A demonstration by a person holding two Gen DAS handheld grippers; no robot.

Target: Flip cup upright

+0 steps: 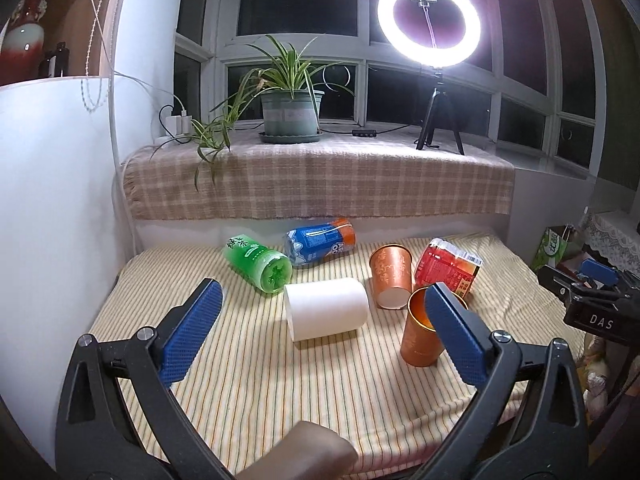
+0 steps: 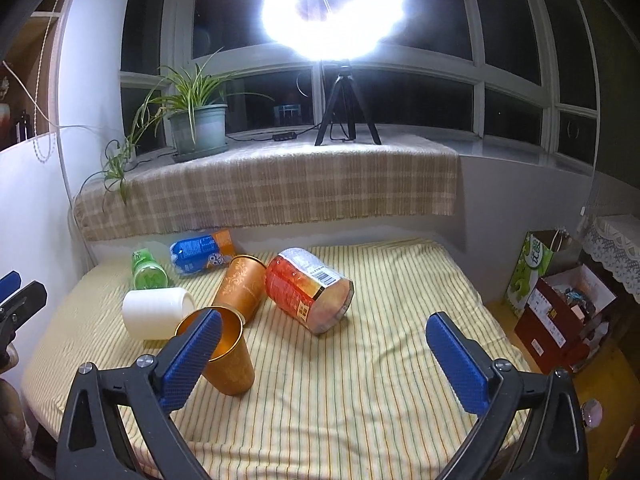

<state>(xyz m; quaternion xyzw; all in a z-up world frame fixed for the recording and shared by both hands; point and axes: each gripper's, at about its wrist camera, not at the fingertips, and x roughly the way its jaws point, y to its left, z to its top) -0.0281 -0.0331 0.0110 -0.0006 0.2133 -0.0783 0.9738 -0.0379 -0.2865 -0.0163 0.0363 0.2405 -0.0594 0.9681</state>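
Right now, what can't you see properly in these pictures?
- Upright orange cup: left wrist view, blue finger covers part of its rim.
- Ring light: right wrist view, glare washes it out.
- Green bottle: label too small to read.

- Left wrist view: low over the near edge of the striped bed (image 1: 248, 392), left of centre, facing the window sill (image 1: 320, 176).
- Right wrist view: same near edge (image 2: 360, 400), further right, facing the sill too.
- Both share the cups, ring light (image 1: 429, 26), plant (image 2: 196, 120).
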